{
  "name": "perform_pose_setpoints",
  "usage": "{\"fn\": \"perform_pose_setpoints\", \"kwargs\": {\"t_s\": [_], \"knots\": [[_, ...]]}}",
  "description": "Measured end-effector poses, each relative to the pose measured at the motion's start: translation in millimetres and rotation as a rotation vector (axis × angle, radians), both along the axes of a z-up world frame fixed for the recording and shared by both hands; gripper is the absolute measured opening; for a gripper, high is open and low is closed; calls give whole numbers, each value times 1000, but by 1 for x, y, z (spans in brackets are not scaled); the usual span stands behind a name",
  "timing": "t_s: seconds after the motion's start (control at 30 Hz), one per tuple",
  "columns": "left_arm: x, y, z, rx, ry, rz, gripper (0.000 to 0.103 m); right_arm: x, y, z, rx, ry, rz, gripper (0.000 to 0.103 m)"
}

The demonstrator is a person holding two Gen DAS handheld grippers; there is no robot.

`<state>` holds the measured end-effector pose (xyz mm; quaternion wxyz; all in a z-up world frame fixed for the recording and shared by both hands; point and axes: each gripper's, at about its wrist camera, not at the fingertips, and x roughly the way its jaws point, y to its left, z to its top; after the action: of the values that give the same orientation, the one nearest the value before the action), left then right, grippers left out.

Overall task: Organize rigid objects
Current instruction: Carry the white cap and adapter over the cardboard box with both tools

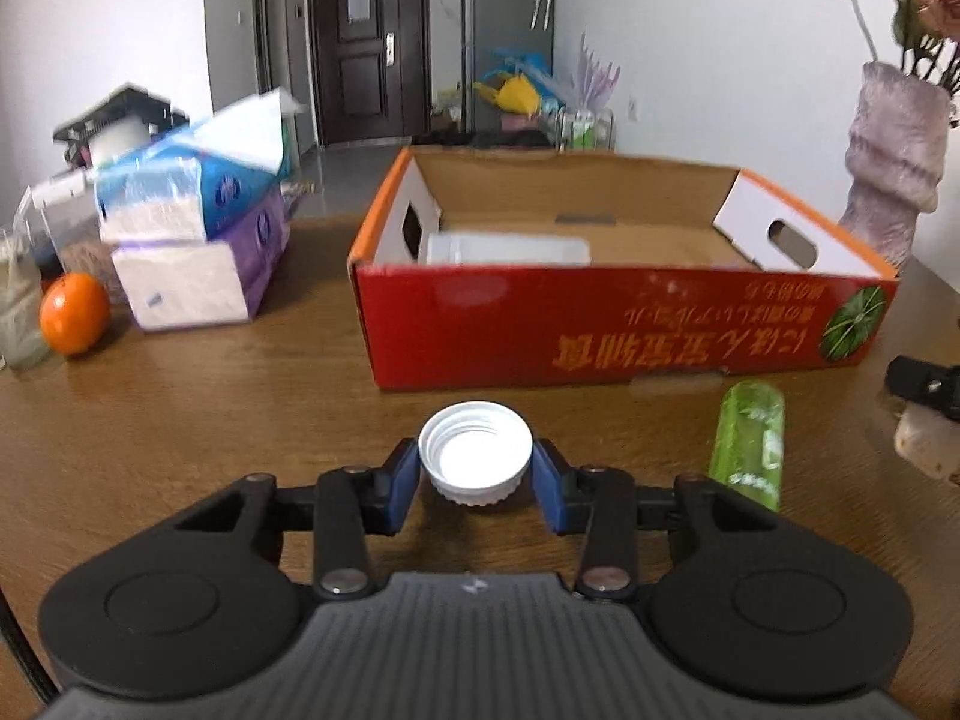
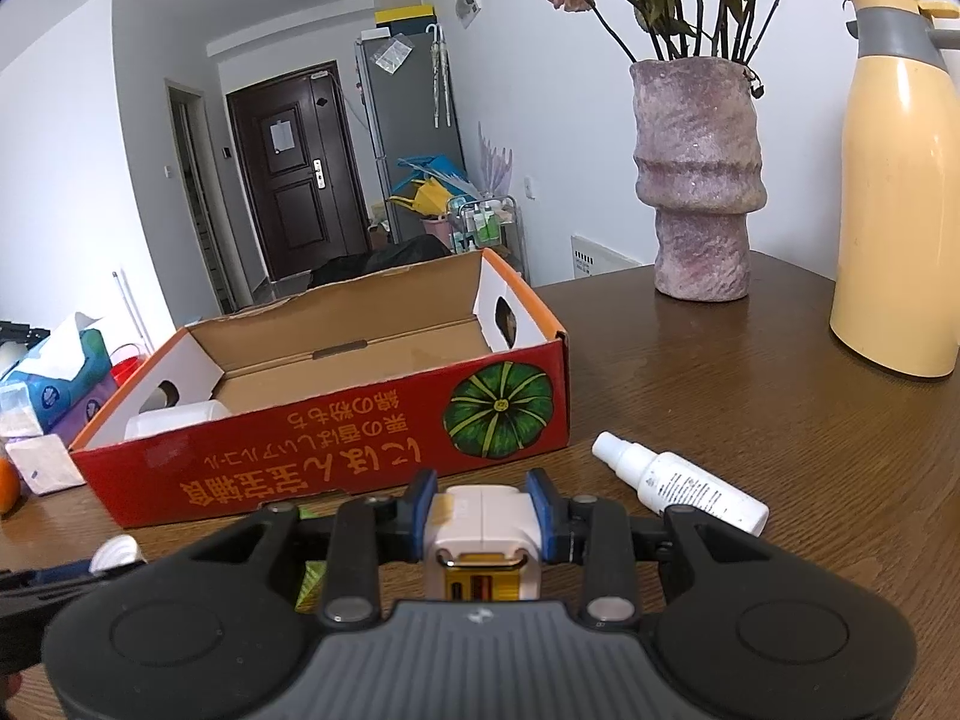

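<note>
White plastic cap [image 1: 475,461]: light, stiff, ribbed rim, clamped across its sides in left tool [image 1: 474,480]. Right tool [image 2: 483,516] grips charger [image 2: 483,531], smooth, heavier.

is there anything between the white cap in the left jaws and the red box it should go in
Only the box's own front wall. The left gripper holds the white cap low over the table, and bare wood runs up to the red box. The cap must clear that wall.
</note>
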<state>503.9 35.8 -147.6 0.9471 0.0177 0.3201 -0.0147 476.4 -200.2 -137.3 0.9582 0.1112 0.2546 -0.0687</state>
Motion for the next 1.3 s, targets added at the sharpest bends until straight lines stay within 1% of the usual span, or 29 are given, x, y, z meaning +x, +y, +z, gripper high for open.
{"fn": "perform_pose_setpoints", "kwargs": {"t_s": [0.17, 0.33, 0.53, 0.73, 0.87, 1.0, 1.3], "knots": [[-11, -4, 13, 2, -60, -14, 41, -1, 0, 1, 3, -9, 4, 31], [-18, -5, 27, -14, -108, -8, 41, -2, 0, 4, 8, -25, 11, 31], [-25, -7, 44, -25, -164, 0, 41, -2, 2, 12, 9, -63, 20, 31], [-27, -13, 53, -26, -206, -3, 41, 1, 8, 21, 7, -101, 35, 31], [-22, -18, 59, -30, -235, -2, 41, 8, 9, 27, 16, -126, 37, 31], [-12, -24, 60, -30, -244, 0, 41, 19, 10, 31, 22, -145, 41, 31], [22, -35, 61, -49, -261, 21, 41, 49, 14, 35, 21, -176, 68, 31]]}}
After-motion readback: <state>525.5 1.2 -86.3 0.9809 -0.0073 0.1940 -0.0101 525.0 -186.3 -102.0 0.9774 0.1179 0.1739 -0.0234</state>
